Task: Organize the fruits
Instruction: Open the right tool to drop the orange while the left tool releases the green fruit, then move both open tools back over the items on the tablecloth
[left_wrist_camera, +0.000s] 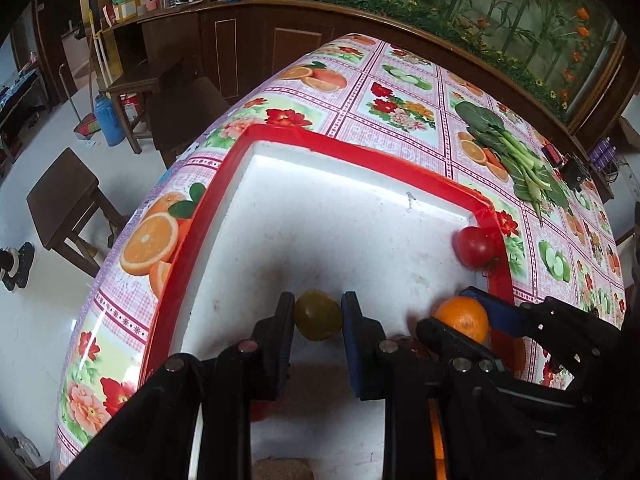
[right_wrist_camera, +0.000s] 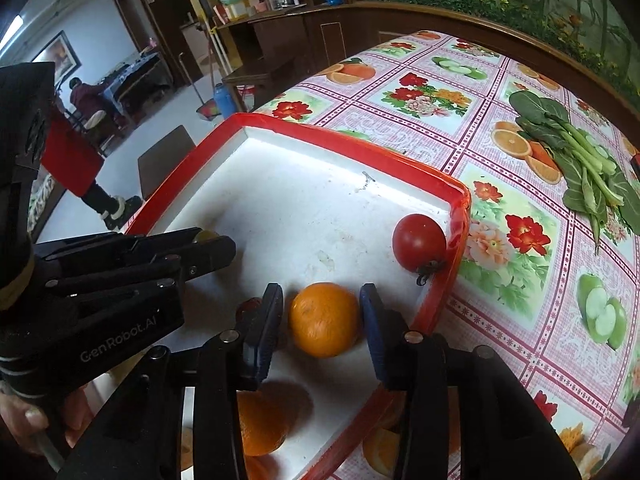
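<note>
A red-rimmed white tray (left_wrist_camera: 320,136) (right_wrist_camera: 320,132) lies on the flowered tablecloth. My left gripper (left_wrist_camera: 319,316) (right_wrist_camera: 208,240) is shut on a yellow-green fruit (left_wrist_camera: 318,314), low over the tray's near part. My right gripper (right_wrist_camera: 322,320) (left_wrist_camera: 466,320) straddles an orange (right_wrist_camera: 324,320) (left_wrist_camera: 462,318) that rests on the tray floor. A thin gap shows beside its left pad, so it is open. A red tomato (left_wrist_camera: 476,246) (right_wrist_camera: 419,242) sits against the tray's right rim. A second orange (right_wrist_camera: 260,428) lies in the tray under the right gripper's fingers.
A small dark red fruit (right_wrist_camera: 248,306) sits beside the right gripper's left finger. Leafy greens (left_wrist_camera: 512,148) (right_wrist_camera: 580,156) lie on the cloth to the right of the tray. Wooden stools (left_wrist_camera: 64,200) stand off the table's left edge. A person (right_wrist_camera: 86,96) stands far back.
</note>
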